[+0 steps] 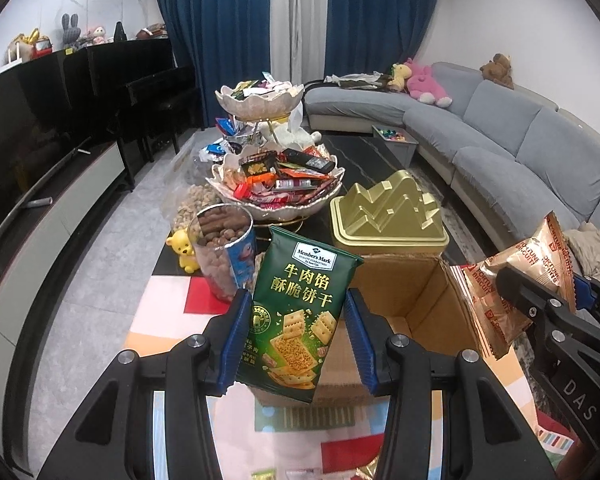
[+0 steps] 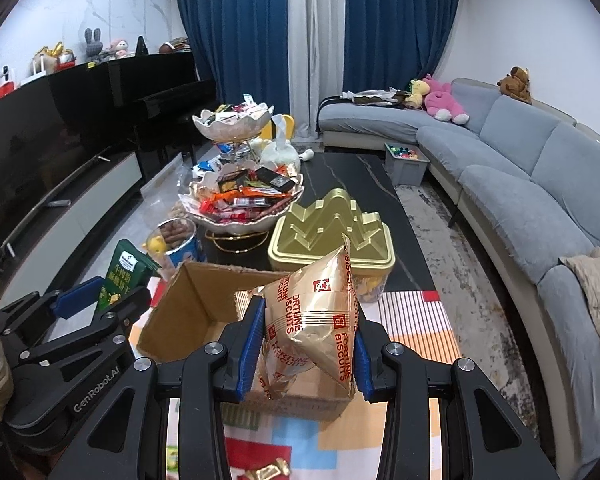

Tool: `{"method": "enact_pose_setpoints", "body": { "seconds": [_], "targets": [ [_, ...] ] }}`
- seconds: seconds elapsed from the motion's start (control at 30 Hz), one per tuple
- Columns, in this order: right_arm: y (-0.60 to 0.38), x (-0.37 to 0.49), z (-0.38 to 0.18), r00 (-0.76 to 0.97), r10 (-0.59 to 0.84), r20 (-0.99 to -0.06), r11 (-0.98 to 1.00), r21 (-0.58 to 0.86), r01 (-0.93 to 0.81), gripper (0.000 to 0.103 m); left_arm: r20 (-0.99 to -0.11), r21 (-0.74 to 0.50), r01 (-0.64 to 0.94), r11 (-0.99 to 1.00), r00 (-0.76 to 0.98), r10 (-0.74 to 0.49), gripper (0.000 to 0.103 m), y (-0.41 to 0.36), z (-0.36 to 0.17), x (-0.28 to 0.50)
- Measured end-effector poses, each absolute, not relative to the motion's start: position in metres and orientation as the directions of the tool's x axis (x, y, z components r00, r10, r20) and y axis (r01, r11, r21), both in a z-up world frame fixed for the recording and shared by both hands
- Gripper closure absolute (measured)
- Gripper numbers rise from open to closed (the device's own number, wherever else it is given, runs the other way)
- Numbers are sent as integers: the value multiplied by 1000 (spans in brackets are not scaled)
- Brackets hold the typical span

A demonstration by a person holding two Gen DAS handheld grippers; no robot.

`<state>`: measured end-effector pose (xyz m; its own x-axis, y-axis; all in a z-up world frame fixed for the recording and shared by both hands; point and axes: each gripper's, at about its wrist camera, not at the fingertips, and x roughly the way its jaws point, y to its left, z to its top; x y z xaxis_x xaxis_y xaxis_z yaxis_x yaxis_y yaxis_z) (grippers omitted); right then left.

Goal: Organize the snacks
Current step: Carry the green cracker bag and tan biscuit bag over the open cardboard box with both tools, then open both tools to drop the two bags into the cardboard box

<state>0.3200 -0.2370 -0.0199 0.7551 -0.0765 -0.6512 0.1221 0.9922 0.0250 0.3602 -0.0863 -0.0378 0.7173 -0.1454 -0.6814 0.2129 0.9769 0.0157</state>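
My left gripper (image 1: 298,340) is shut on a green Member's Mark cracker packet (image 1: 300,300), held upright above the near left side of an open cardboard box (image 1: 416,292). My right gripper (image 2: 306,344) is shut on a gold Fortune Biscuits packet (image 2: 316,316), held over the box (image 2: 196,308). In the left wrist view the gold packet (image 1: 516,280) and right gripper (image 1: 540,300) show at the right. In the right wrist view the green packet (image 2: 126,276) and left gripper (image 2: 100,300) show at the left.
A two-tier snack bowl stand (image 1: 276,184) stands on the dark coffee table (image 2: 356,184), with a gold mountain-shaped tin (image 1: 388,216) and a clear tub of brown snacks (image 1: 224,248) in front. A grey sofa (image 2: 540,184) runs along the right, a TV bench (image 1: 52,216) along the left.
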Motion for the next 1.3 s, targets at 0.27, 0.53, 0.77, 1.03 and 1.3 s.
{"method": "enact_pose_setpoints", "body": {
  "seconds": [0.27, 0.53, 0.77, 1.03, 1.3],
  "targets": [
    [-242, 340, -32, 736, -86, -671, 990, 22, 136, 63, -689, 38, 229, 973, 711, -141, 56, -94, -49, 375],
    [-244, 353, -44, 720, -97, -688, 990, 9, 142, 63, -710, 17, 236, 972, 687, -154, 56, -96, -57, 389],
    [-245, 358, -46, 715, -96, -693, 990, 8, 141, 62, -709, 32, 247, 969, 689, -152, 57, -100, -57, 391],
    [-247, 362, -51, 713, -88, -695, 991, 9, 132, 59, -713, 57, 250, 967, 687, -136, 47, -101, -59, 392],
    [-246, 356, -44, 726, -108, -680, 989, 0, 147, 31, -699, 72, 217, 974, 707, -106, 29, -93, -55, 387]
  ]
}}
